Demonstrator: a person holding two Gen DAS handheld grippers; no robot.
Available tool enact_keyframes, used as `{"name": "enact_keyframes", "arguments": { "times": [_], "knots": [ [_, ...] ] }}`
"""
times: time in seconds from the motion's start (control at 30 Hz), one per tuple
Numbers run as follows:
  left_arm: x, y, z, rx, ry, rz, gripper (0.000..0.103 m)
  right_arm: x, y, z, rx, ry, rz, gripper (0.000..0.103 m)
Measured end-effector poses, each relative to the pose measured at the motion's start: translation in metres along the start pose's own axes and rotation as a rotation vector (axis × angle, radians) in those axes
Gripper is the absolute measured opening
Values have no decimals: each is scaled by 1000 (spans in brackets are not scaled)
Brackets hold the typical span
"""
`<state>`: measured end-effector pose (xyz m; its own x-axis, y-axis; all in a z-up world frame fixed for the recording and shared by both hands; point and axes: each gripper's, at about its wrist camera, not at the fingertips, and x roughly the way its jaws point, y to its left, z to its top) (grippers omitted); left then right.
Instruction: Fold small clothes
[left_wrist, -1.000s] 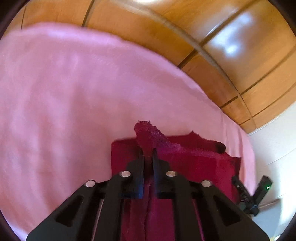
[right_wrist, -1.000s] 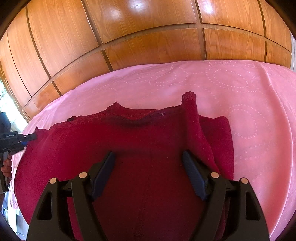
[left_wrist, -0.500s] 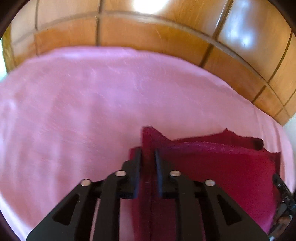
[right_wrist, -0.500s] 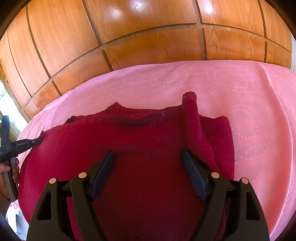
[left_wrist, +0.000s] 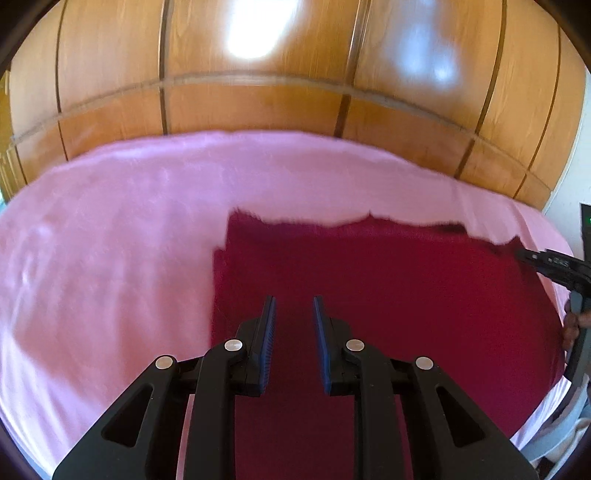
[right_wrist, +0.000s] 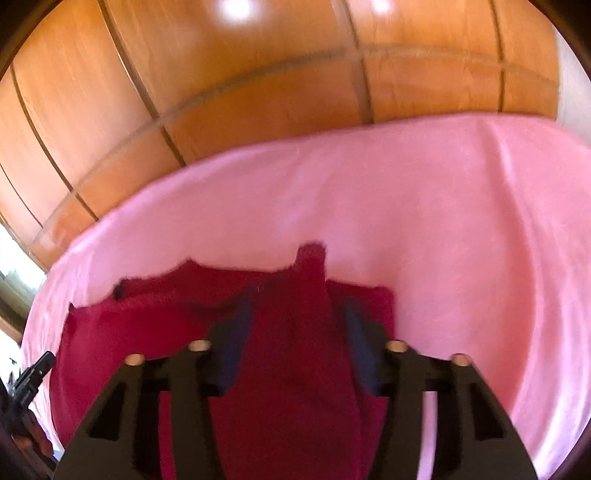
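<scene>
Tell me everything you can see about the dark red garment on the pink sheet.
The dark red garment is soft, fuzzy-looking cloth, lying mostly flat on the pink sheet, with a ragged far edge. In the right wrist view a raised fold stands up between the jaws of the right hand-held gripper, which have just been closing on it. The left hand-held gripper hovers above the cloth, slightly open, holding nothing.

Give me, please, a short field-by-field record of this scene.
surface: pink sheet, with wooden panels behind it
garment: dark red garment, lying on the sheet
left gripper: open over the garment; its jaws have just been opening, nothing between them
right gripper: its jaws have just been closing on a raised fold of the garment
image quality: right wrist view blurred
</scene>
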<state>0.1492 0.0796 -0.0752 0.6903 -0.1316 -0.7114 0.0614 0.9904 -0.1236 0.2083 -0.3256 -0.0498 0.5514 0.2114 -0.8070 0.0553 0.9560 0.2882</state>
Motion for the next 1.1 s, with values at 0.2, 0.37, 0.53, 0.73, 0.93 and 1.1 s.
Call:
{"name": "enact_keyframes", "arguments": {
  "times": [0.2, 0.37, 0.53, 0.73, 0.93, 1.1],
  "knots": [
    [14, 8, -10, -36, 54, 0, 35, -7, -14, -2, 13, -47, -132, 5],
    [15, 0, -12, -22, 52, 38, 35, 15, -23, -16, 23, -18, -147, 6],
    [4, -4, -11, -33, 42, 70, 35, 12, -27, -22, 40, -32, -120, 10],
    [-20, -13, -20, -13, 0, 77, 52, -6, -25, -30, 68, -50, -76, 60],
    [-35, -16, -27, -12, -15, 58, 52, -25, -30, -56, 112, 0, 57, 73],
    [-37, -17, -32, -16, -9, 48, 52, -36, -40, -82, 171, 44, 150, 76]
  ]
}}
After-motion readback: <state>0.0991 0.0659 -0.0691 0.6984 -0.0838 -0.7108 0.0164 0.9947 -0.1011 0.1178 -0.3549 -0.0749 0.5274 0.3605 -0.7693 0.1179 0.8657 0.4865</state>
